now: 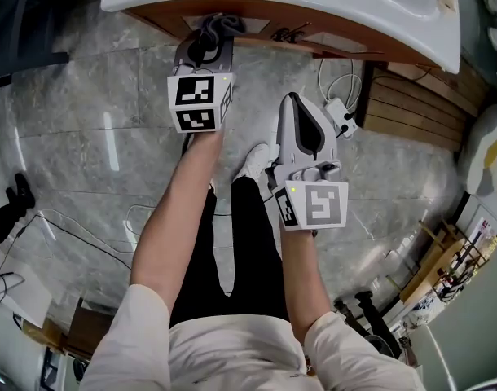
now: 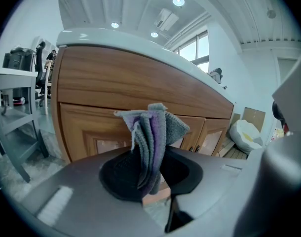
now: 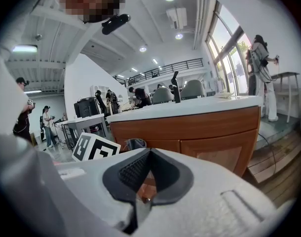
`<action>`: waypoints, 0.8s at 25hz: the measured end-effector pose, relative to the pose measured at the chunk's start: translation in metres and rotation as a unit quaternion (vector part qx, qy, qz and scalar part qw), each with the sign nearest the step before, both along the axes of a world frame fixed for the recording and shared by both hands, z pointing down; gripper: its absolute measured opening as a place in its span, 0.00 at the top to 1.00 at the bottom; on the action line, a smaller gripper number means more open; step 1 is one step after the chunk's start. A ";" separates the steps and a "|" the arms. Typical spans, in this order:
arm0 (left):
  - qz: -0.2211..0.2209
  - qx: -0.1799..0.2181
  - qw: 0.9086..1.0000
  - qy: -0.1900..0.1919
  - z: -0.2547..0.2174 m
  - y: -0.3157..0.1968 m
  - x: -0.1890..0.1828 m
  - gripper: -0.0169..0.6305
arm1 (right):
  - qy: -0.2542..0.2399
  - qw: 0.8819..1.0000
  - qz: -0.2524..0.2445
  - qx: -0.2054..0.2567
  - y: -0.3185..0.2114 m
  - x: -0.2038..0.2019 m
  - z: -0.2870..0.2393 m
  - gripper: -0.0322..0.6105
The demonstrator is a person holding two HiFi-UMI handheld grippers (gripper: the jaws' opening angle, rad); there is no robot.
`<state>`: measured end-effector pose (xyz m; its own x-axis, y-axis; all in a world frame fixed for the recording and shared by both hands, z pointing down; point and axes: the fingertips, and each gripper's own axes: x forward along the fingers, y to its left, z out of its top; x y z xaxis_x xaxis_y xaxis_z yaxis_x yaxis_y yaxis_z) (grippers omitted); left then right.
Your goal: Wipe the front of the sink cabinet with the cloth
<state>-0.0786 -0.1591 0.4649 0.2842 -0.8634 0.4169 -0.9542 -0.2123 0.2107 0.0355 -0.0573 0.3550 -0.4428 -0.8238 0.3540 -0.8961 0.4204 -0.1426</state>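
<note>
1. We are gripping the cloth point(image 2: 151, 137) in the left gripper point(image 2: 150, 179), jaws clamped on its lower end. It is standing upright, long axis vertical, just before the sink cabinet point(image 2: 140, 83), possibly touching.
2. Our right gripper point(image 3: 146, 174) is hanging further back, jaws pressed together, empty.
3. A white cable point(image 1: 334, 72) is lying beside a slatted wooden platform point(image 1: 411, 108).

No words, numbers or brand names can be read anywhere. The only printed marks are black-and-white square patterns on the left marker cube point(image 1: 200, 102) of the left gripper point(image 1: 209, 32) and the right marker cube point(image 1: 318, 204) of the right gripper point(image 1: 296, 104); they are codes, not letters. A pale sticker point(image 2: 54, 204) on the left gripper's body is too blurred to read.
</note>
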 end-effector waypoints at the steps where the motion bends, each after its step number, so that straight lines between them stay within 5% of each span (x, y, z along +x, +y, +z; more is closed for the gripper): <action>1: -0.002 0.000 1.000 0.000 0.000 0.000 -0.002 0.84 | 0.000 1.000 -0.001 0.000 0.000 -0.002 0.000 0.95; 20: -0.034 -0.008 0.999 -0.005 0.005 0.004 -0.051 0.84 | 0.000 1.000 -0.014 -0.001 -0.001 -0.031 0.002 0.95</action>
<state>-0.1292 -0.1553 0.4702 0.2205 -0.8741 0.4328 -0.9684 -0.1433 0.2039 0.0043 -0.0584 0.3567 -0.4658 -0.8101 0.3560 -0.8839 0.4451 -0.1435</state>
